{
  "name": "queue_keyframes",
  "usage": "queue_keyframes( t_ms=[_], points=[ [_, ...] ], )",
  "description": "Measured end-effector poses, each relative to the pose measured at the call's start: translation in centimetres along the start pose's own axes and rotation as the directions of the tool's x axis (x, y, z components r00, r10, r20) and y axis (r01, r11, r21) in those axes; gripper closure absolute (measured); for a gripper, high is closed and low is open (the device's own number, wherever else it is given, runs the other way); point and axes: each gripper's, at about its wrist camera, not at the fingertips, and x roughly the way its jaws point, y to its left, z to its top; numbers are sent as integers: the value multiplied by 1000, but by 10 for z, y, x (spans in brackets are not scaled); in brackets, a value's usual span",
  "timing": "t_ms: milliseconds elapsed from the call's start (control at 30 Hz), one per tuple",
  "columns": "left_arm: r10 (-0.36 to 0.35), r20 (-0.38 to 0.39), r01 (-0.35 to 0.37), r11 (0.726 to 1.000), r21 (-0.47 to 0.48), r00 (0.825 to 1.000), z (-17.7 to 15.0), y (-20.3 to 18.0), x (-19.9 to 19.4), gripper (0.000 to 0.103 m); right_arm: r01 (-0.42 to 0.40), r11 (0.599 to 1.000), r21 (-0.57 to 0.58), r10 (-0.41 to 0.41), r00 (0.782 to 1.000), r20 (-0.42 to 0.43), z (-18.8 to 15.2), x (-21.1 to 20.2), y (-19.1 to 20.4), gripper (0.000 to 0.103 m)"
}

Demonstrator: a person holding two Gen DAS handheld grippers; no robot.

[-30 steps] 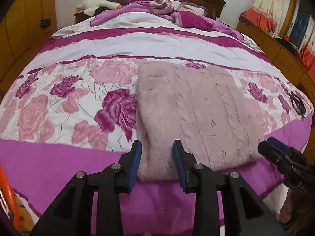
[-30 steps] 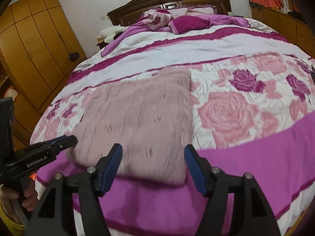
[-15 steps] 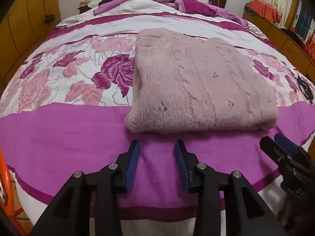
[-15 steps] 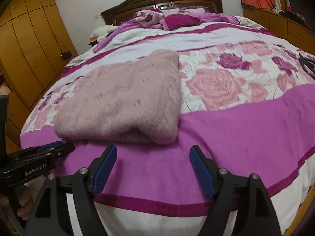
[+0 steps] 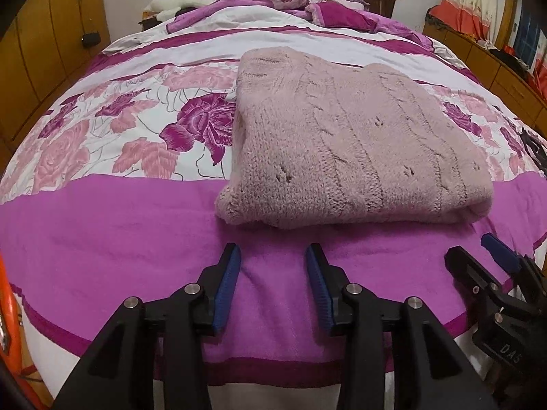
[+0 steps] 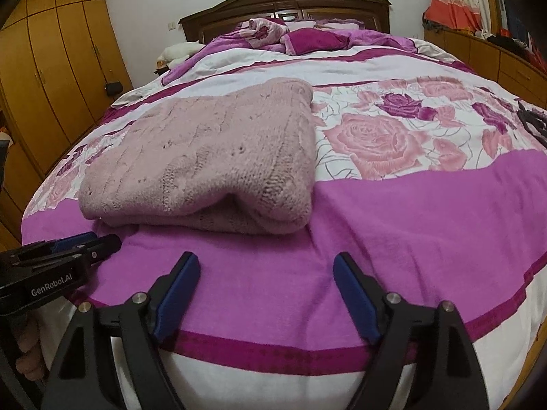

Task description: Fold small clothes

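A pale pink knitted sweater (image 5: 345, 143) (image 6: 208, 157) lies folded into a thick rectangle on the bed, its near edge on the magenta band of the cover. My left gripper (image 5: 271, 256) hovers a short way in front of that edge, over the magenta band; its jaws are opening and hold nothing. My right gripper (image 6: 266, 264) hangs near the foot of the bed, to the right of the sweater's near corner; its jaws are opening wide with nothing between them. Each gripper shows at the edge of the other's view: the right gripper (image 5: 478, 256), the left gripper (image 6: 92, 242).
The bed cover (image 5: 102, 225) has pink and purple roses and a magenta band. Crumpled bedding (image 6: 307, 37) is piled by the dark headboard (image 6: 283, 3). Wooden wardrobes (image 6: 51, 68) stand on the left, low cabinets (image 6: 495, 58) on the right. A dark object (image 6: 533, 119) lies at the bed's right edge.
Both grippers have drawn back from the sweater towards the foot of the bed and sunk lower. Their jaws stand wider than a second ago. The sweater lies free in front of them.
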Motion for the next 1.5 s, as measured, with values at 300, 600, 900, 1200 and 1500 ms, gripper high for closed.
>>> queue_keyframes(
  t_ms=[300,600,900,1200,1500],
  points=[
    [10,6,-10,1000,3,1000,-1,0,2,84,-2,1000,-3,2,1000,-1,-1,2,2,16],
    [5,2,-5,1000,-4,1000,0,1,4,83,-2,1000,-3,2,1000,-1,-1,2,2,15],
    [5,2,-5,1000,-4,1000,0,1,4,83,-2,1000,-3,2,1000,-1,-1,2,2,15],
    [5,1,-5,1000,-4,1000,0,1,4,83,-2,1000,-3,2,1000,-1,-1,2,2,15],
    [6,1,-6,1000,-3,1000,0,1,4,83,-1,1000,-3,1,1000,-1,-1,2,2,15]
  ],
)
